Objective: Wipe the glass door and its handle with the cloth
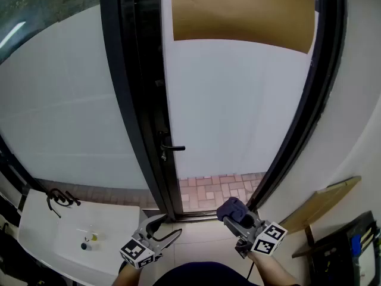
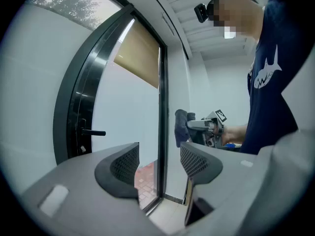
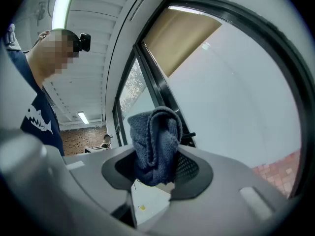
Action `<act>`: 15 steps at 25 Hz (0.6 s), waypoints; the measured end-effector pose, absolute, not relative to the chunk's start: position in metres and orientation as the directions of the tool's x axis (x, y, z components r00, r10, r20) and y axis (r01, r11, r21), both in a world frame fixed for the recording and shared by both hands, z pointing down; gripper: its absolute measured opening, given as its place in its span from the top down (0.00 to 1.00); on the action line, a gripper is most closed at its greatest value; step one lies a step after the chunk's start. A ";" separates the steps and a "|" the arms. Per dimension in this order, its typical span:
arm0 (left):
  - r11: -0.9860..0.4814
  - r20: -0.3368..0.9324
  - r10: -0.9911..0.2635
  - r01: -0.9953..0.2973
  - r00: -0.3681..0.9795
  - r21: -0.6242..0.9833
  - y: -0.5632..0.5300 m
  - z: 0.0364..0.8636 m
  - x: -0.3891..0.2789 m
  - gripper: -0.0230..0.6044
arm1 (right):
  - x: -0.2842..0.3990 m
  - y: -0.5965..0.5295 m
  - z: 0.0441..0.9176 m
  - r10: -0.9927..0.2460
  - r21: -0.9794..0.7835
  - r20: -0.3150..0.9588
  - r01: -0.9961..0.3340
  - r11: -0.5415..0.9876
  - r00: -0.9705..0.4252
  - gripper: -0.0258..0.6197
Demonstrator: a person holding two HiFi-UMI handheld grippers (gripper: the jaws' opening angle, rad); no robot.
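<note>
A frosted glass door point(image 1: 238, 106) in a black frame stands ahead, with a tan blind point(image 1: 241, 11) across its top. Its black lever handle point(image 1: 172, 148) juts from the frame's left stile, also seen as the handle point(image 2: 93, 132) in the left gripper view. My right gripper point(image 1: 229, 210) hangs low before the door's bottom right, shut on a folded dark blue cloth point(image 3: 155, 144), the cloth point(image 1: 232, 206) bunched at its tip. My left gripper point(image 1: 164, 228) is open and holds nothing, low and left of the door's threshold.
A second frosted pane point(image 1: 65, 112) lies left of the frame. A white table point(image 1: 71, 237) at lower left carries a black cable and small bits. A wooden board point(image 1: 324, 204) leans on the right wall beside a dark crate point(image 1: 351, 249). Brick paving point(image 1: 220, 189) shows through the door's foot.
</note>
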State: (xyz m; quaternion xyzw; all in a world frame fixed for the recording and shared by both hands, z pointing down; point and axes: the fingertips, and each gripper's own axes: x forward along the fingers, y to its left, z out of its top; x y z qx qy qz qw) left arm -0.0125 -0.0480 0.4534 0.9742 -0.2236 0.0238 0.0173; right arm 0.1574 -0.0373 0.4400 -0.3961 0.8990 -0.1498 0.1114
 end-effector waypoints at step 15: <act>-0.909 0.013 -0.417 -0.417 0.909 -0.002 -0.093 0.443 -0.041 0.56 | 0.100 -0.178 0.339 -0.750 0.242 -0.001 -0.728 0.642 -0.661 0.72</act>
